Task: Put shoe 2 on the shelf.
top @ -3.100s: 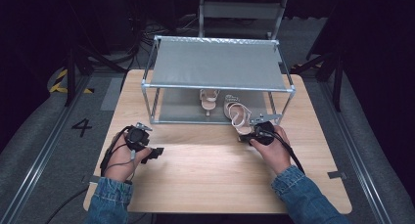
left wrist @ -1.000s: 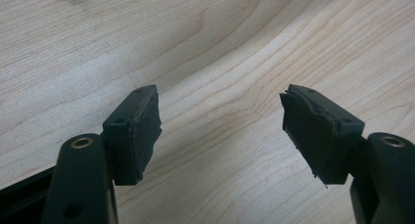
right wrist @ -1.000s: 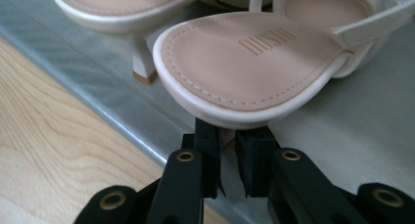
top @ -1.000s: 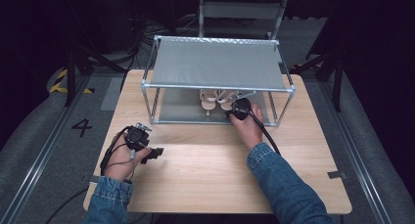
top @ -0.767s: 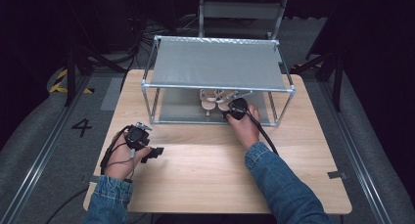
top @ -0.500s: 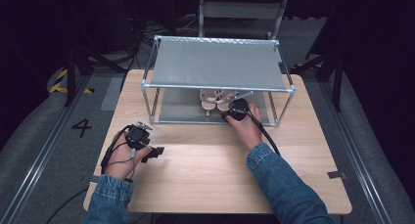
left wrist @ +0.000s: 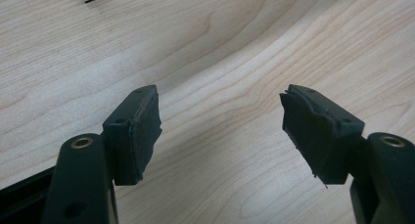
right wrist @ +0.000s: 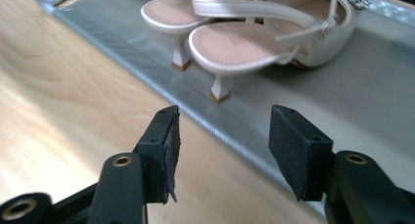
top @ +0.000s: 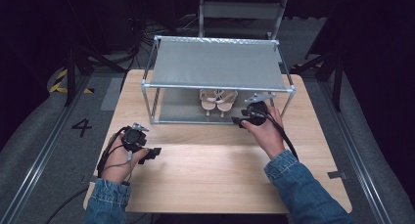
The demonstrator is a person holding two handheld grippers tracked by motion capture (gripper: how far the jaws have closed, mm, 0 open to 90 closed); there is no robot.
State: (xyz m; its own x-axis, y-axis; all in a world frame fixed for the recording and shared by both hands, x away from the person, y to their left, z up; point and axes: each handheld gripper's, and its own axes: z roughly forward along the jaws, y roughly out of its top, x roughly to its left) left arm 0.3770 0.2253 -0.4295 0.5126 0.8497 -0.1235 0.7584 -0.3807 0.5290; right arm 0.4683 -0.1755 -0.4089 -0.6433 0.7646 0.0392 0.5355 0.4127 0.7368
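Wooden table (top: pixel 215 170): 2 beige strappy heeled sandals (right wrist: pixel 254 33) paired on the grey shelf; right gripper (right wrist: pixel 222 150), jaws just opening, empty, should retreat straight near-ward; left gripper (left wrist: pixel 220 131) wide, idle.

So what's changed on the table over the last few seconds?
The right gripper carried the second sandal onto the rack's lower shelf beside the first sandal, has just opened its fingers and let go, and pulled back. The left gripper stayed put, open.

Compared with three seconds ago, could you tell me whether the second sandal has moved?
Yes. The second sandal went leftward, beside the first sandal under the rack.
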